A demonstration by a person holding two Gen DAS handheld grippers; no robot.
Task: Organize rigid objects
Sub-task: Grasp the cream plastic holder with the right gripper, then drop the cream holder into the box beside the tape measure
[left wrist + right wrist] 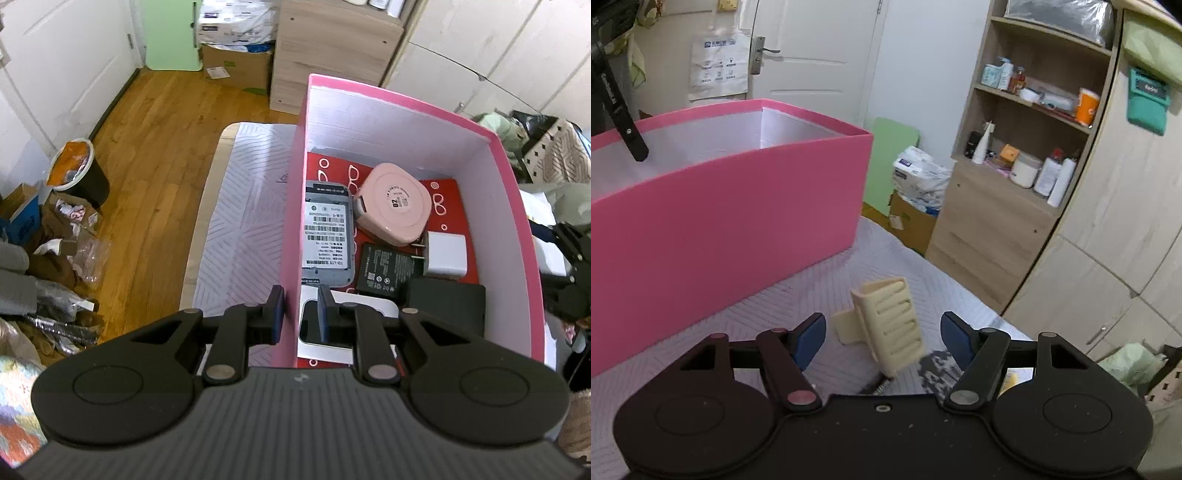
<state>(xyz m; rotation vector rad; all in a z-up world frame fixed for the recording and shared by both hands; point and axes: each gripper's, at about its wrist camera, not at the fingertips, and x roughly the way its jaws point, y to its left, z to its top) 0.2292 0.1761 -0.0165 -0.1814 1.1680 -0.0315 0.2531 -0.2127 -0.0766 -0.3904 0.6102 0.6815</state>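
The left gripper pinched the pink box's wall at the counter's edge. The right gripper stood spread around a cream clip on open counter beside the box, pads clear of it.

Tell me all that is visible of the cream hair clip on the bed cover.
The cream hair clip looks like matte plastic, a claw type with long curved teeth along one face and a flat tab at its left. It lies tilted on the pale patterned cover, in front of the pink box and apart from it. It sits between the blue pads of the right gripper, which do not touch it.
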